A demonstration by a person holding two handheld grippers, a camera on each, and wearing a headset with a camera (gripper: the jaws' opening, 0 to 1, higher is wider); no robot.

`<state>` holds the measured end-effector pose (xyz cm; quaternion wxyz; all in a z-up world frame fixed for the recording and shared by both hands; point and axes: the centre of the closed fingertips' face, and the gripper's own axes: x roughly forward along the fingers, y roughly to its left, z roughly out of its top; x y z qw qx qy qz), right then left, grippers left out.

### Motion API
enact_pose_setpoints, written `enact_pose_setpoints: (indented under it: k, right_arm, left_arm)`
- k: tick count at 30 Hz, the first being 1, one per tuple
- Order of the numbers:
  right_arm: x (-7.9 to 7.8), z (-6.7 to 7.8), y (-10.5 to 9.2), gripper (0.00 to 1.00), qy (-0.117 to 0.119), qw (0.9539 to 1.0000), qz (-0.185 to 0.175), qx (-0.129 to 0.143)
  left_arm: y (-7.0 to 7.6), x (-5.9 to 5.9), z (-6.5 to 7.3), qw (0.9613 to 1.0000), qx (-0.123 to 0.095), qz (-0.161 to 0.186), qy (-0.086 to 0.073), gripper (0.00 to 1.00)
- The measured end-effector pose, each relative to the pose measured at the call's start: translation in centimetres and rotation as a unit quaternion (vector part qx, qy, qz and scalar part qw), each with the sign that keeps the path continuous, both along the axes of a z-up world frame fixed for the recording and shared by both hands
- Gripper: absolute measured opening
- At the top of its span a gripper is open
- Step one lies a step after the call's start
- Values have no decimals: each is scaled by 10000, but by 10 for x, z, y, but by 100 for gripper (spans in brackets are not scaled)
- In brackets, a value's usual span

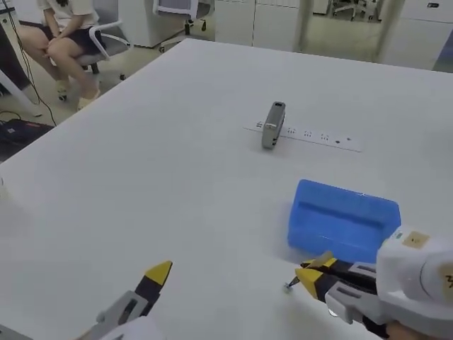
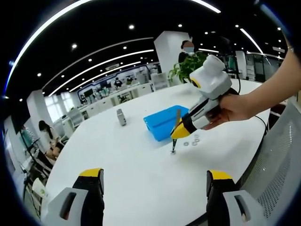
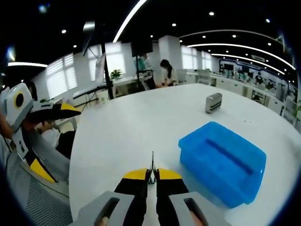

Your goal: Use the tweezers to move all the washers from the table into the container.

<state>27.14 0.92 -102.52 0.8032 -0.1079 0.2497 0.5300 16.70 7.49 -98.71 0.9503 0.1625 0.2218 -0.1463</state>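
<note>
Right claw (image 3: 151, 176) is clenched on the tweezers (image 2: 175, 134), jaws pinched together around the handle end with the thin points poking out ahead. Left claw (image 2: 155, 173) is released, jaws wide apart, holding nothing, hanging low over the table (image 1: 177, 177) well off from the blue container (image 1: 333, 244).

The bit that matters: the washers (image 2: 186, 143) are lying flat on the table just in front of the container's near wall. In the left gripper view I count about three, small and bunched together. The tweezers stand steeply, long axis nearly upright, points down at the table or right above it. I can't tell if they're touching. The washers sit just beside those points, on the side away from my left claw and not quite under the points. So I reckon the next move is a tiny sideways nudge, then a pinch. The right claw is obviously the closer one, and the drop afterwards is short since the container is right there.

The table is plain white, smooth and matte, so thin flat washers will probably be fiddly to get under.

Beyond the container there's a white power strip (image 1: 318, 136) with a grey block (image 1: 274, 125) on its end. It's a big open office with ceiling light strips, and someone (image 1: 64, 35) is sitting in a chair past the far corner.
</note>
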Motion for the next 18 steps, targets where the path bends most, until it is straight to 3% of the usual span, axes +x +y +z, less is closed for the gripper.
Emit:
enact_pose_setpoints:
  k: [4, 14, 18]
  right_arm:
    - [-1, 1, 1, 1, -14, 9999, 95, -144]
    - [-1, 19, -6, 1, -58, 9996, 163, -224]
    - [2, 27, -12, 1, -118, 9995, 147, -258]
  left_arm:
    - [0, 0, 0, 10000, 12, 2, 12, 92]
    - [1, 0, 0, 10000, 72, -2, 14, 93]
    - [1, 0, 3, 10000, -52, 28, -34, 95]
